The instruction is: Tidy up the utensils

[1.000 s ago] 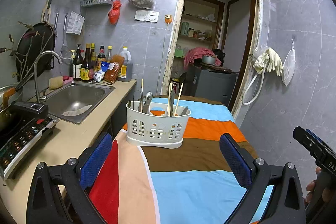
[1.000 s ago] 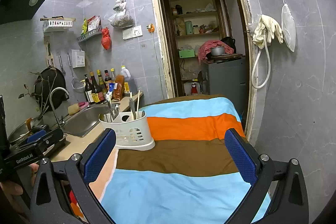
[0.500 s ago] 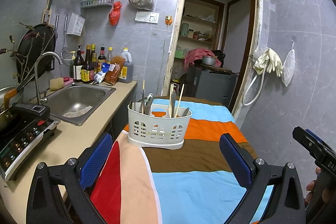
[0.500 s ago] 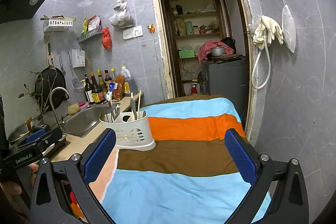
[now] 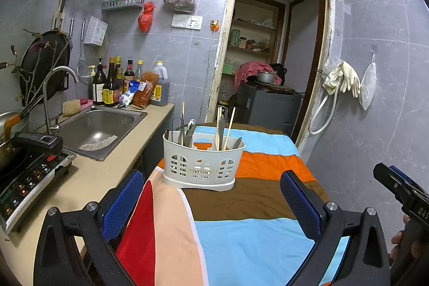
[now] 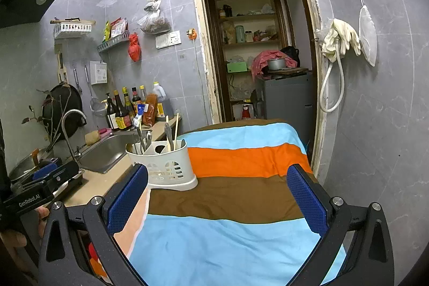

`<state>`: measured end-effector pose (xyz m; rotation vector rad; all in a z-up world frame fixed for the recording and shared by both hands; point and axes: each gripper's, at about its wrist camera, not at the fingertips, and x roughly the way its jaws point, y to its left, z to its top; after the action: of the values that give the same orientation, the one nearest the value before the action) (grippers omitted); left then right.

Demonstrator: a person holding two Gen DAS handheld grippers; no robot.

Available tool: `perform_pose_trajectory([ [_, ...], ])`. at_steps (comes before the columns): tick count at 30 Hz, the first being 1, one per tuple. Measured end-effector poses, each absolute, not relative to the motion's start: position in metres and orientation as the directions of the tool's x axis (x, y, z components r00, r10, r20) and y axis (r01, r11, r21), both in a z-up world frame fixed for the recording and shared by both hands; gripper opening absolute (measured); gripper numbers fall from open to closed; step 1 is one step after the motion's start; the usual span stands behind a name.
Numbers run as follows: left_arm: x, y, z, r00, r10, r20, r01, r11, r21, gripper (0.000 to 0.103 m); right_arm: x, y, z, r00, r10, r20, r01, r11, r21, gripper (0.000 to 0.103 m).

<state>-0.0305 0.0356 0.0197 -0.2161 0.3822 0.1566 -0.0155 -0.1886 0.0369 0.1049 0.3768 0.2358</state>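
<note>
A white slotted utensil caddy stands on the striped cloth near the table's left side. Metal spoons fill its left compartment, and wooden chopsticks lean in the right one. My left gripper hovers open a short way in front of the caddy, with nothing between its blue pads. Open too, my right gripper sits to the right of the caddy, above the cloth.
To the left runs a counter with a steel sink, tap, induction cooker and sauce bottles. A doorway opens behind the table. Gloves and a hose hang on the right wall.
Both views have shifted slightly; the caddy sits a little lower and more central in the left wrist view. Both grippers remain open and empty.
</note>
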Motion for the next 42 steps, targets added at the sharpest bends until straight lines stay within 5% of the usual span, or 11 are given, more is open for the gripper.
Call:
perform_pose_trajectory([
  [42, -0.0280, 0.0361, 0.0189, 0.913, 0.117, -0.391, -0.199, 0.964, -0.178, 0.103, -0.0156, -0.1870, 0.0381, 0.901, 0.247, -0.356, -0.208, 0.968, 0.143, 0.102],
])
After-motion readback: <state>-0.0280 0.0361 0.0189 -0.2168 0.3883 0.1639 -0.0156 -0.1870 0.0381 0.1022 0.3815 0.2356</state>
